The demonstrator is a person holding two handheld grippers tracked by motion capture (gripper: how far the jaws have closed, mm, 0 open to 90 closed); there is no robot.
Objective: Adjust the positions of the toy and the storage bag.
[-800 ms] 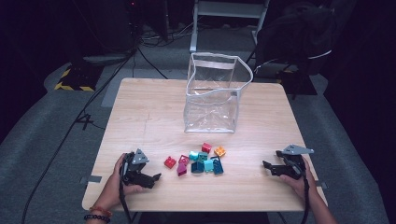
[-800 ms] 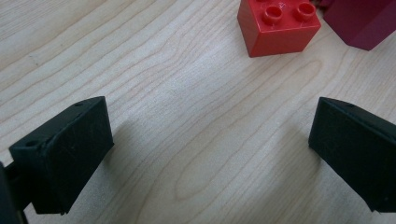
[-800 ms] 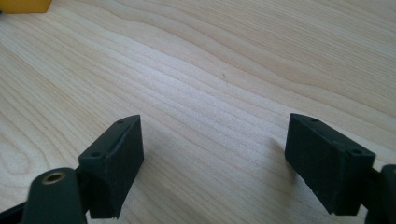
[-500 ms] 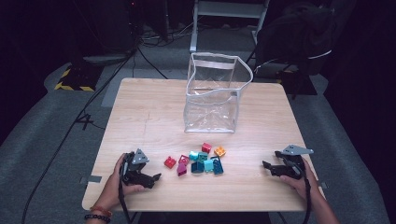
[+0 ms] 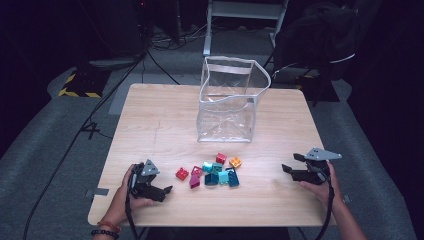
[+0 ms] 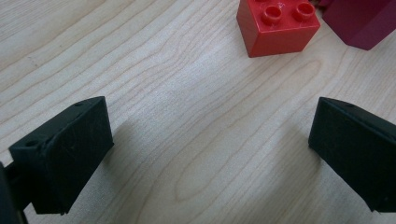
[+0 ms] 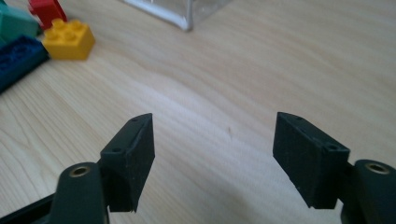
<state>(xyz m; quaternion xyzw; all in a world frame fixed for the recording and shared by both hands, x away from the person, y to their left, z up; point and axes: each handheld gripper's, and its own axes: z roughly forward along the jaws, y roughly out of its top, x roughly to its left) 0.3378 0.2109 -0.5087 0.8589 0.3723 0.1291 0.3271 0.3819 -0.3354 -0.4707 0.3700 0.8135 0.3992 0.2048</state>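
Observation:
Several small toy bricks lie in a loose cluster (image 5: 212,172) on the near middle of the wooden table (image 5: 165,125). Among them are a red brick (image 5: 182,173), a dark magenta one (image 5: 194,181), a yellow one (image 5: 235,162) and a blue one (image 5: 231,178). My left gripper (image 5: 165,192) rests on the table left of the cluster, jaws open and empty. In the left gripper view (image 6: 210,126) the red brick (image 6: 278,25) lies just ahead. My right gripper (image 5: 291,163) sits right of the cluster, open and empty (image 7: 215,128), with the yellow brick (image 7: 69,38) off to its left.
A clear plastic bag (image 5: 227,100) stands upright and open-topped behind the bricks, its corner (image 7: 187,14) at the top of the right gripper view. Bare wood lies between each gripper and the cluster. Cables and a chair stand on the dark floor beyond the table.

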